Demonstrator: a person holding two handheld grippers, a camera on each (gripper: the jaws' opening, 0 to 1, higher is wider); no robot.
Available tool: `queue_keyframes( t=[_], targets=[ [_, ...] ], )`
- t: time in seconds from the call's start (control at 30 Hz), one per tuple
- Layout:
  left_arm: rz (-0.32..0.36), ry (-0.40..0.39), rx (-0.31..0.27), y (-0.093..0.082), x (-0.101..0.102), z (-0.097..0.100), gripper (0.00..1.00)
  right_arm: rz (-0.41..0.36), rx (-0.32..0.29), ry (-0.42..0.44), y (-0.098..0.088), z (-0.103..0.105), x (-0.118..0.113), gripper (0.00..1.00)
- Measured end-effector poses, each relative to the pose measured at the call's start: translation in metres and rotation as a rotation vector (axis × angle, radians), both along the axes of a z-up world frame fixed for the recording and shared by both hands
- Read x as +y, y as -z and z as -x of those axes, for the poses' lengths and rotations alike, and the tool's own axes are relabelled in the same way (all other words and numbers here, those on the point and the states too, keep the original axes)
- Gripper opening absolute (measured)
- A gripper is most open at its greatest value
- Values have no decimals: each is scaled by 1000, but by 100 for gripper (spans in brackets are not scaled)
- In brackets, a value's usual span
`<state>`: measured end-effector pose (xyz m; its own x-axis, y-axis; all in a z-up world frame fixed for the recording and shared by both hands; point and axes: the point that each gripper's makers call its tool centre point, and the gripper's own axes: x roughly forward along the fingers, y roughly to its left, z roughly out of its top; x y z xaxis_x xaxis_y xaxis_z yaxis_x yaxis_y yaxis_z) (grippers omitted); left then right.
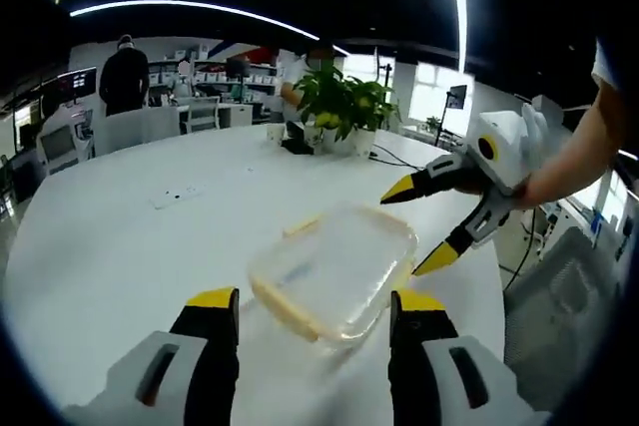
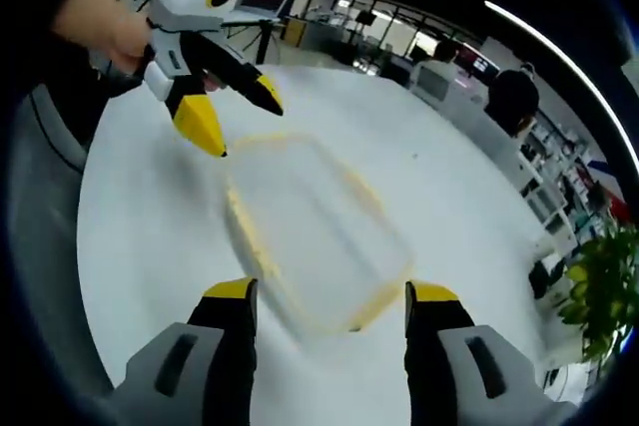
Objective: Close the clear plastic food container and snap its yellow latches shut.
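Left tongs (image 1: pixel 312 308): jaws spread wide, nothing between them, yellow tips poised above a white table (image 1: pixel 120 246). Seen again from the right gripper view at upper left (image 2: pixel 238 119), held by a hand (image 2: pixel 105 32), jaws parted, lower tip just beside the box's far corner.

Right tongs (image 2: pixel 329 296): jaws likewise spread and empty, tips straddling the near end of the box. Seen from the left gripper view at right (image 1: pixel 424 226), jaws agape, lower tip close to the box's right edge, touching or not impossible to tell.

Clear plastic food box (image 1: pixel 334 271): dead ahead of both pairs of tongs, lying flat on the table, between the two sets of tips. Lid apparently resting on top; seated or loose not readable through the blur. Yellow trim (image 1: pixel 285 311) along the edges; latch positions, up or down, not readable.

Key relation: long axis of the box (image 2: pixel 310 236) running forward and away from the right tongs, slantwise to the left tongs. Right tongs judged the nearer pair, tips already at the box's short end; left tongs hovering at the opposite corner. Next move likely a downward press on the lid, then latch by latch.

Beyond: potted plant (image 1: pixel 339 107) far across the table, person (image 1: pixel 124 75) standing in the background.
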<state>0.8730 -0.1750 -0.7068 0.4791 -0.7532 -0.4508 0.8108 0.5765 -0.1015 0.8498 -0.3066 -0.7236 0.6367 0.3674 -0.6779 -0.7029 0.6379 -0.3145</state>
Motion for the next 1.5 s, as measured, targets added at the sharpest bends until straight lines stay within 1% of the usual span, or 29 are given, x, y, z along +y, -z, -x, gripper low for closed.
queue_keyframes(
  t=[0.07, 0.2, 0.27, 0.37, 0.47, 0.57, 0.7, 0.77, 0.93, 1.0, 1.13, 1.17, 1.27, 1.3, 1.43, 1.5],
  targets=[
    [-25, 1, -1, 10, 1, 2, 55, -3, 26, 12, 7, 1, -3, 57],
    [-49, 0, 12, 27, -5, 4, 55, -4, 56, 22, 19, 0, -8, 57],
    [-48, -5, 28, 33, -8, 5, 55, -12, 71, 31, 25, -2, -10, 56],
    [-66, -11, 28, 41, -9, 4, 55, -10, 90, 30, 33, -2, -11, 55],
    [-78, -5, 28, 43, -12, 6, 55, -7, 105, 25, 40, -2, -12, 55],
    [-102, 15, 1, 45, -14, 6, 54, -4, 113, 9, 43, -2, -11, 54],
    [-118, 20, 8, 52, -15, 6, 53, -20, 129, -6, 48, -3, -7, 53],
    [-122, 19, 6, 54, -16, 6, 52, -14, 128, -14, 50, -4, -5, 51],
    [-132, 23, -10, 54, -18, 8, 50, -29, 124, -8, 50, -5, -2, 48],
    [-123, 14, 10, 56, -17, 10, 49, -38, 124, 2, 49, -5, -2, 48],
    [-132, 14, 1, 56, -16, 11, 49, -40, 120, 5, 49, -4, 0, 48],
    [-131, 12, 3, 56, -14, 11, 48, -43, 121, 8, 49, -4, 1, 48],
    [-143, 7, -2, 56, -10, 11, 48, -21, 107, -5, 49, -4, 6, 47],
    [-154, 7, -7, 56, -7, 11, 48, -23, 107, -9, 49, -3, 9, 48],
    [-154, -8, -3, 56, 5, 11, 48, -10, 102, -37, 48, -3, 20, 46],
    [-162, -15, -6, 57, 13, 11, 48, -16, 103, -43, 48, -6, 27, 46]
  ],
)
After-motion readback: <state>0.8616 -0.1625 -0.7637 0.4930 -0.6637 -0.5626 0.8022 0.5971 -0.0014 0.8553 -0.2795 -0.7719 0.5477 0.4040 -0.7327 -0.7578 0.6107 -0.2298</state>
